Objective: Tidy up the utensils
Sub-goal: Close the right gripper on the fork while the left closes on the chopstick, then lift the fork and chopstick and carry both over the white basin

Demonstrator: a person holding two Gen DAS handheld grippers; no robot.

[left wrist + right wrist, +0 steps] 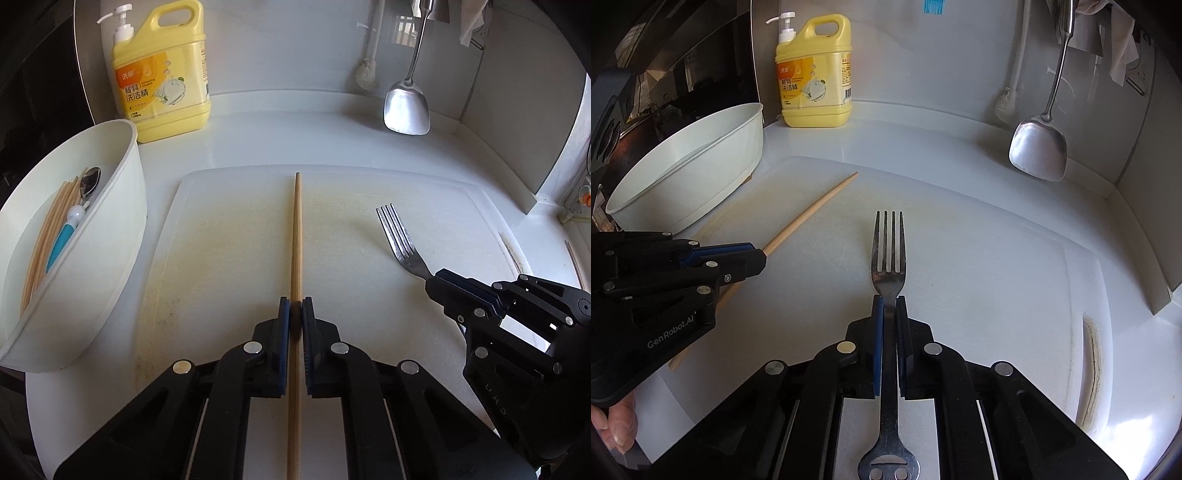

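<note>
At the far left, a white holder (74,280) is sitting on the table (295,140) with wooden chopsticks (51,229), a spoon (90,182) and a blue-handled tool (64,236) lying inside it; only the left wrist view is showing these contents, the right wrist view catching just its outer wall and rim. Behind it a yellow pump bottle (162,74) is standing, its label carrying Chinese characters that are reading 洗洁精. On the white cutting board (229,258), the left tongs (295,314) are clenching a single wooden chopstick (296,229), which is running straight out between the pads and pointing away. Seen from the right wrist view, the body of those tongs is showing the lettering "GenRobot.AI", and fingers of a hand (617,432) are gripping it from below. Further right, the right tongs (889,306) are clamping the neck of a metal fork (888,251), tines pointing forward over the board, its handle end bearing a smiling cut-out. A steel spatula (406,107) is hanging by the back wall at the right
</note>
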